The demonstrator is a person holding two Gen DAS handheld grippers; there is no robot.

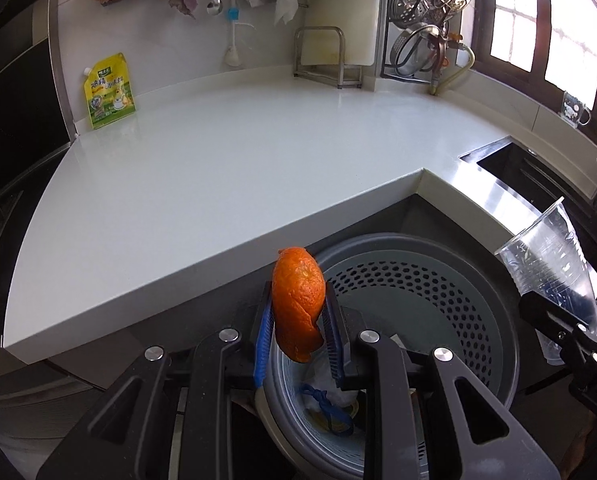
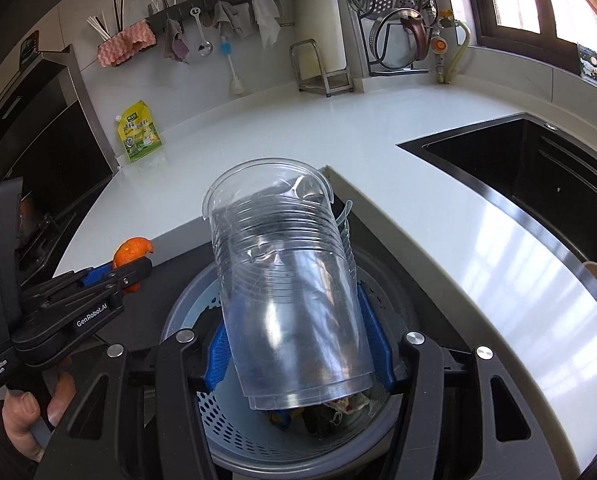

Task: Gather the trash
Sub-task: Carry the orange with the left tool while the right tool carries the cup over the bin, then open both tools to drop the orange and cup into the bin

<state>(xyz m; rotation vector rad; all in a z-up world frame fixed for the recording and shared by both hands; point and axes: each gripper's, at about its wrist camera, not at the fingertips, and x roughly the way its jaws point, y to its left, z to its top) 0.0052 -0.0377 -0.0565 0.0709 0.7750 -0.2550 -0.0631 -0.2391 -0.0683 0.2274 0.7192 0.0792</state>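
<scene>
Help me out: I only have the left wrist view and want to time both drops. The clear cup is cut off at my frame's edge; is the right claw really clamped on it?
Observer: Yes. The right claw is shut on the clear plastic cup, blue pads against its sides.
Operator: Which way does the cup point?
Observer: Its open mouth faces away from the claw toward the counter; its base hangs over the bin.
Operator: Is there anything in the bin under it?
Observer: Yes, crumpled scraps lie just below the cup's base.
Operator: And my orange peel?
Observer: The left claw is shut on the orange peel, beside the bin's rim as seen from the right wrist.
</scene>
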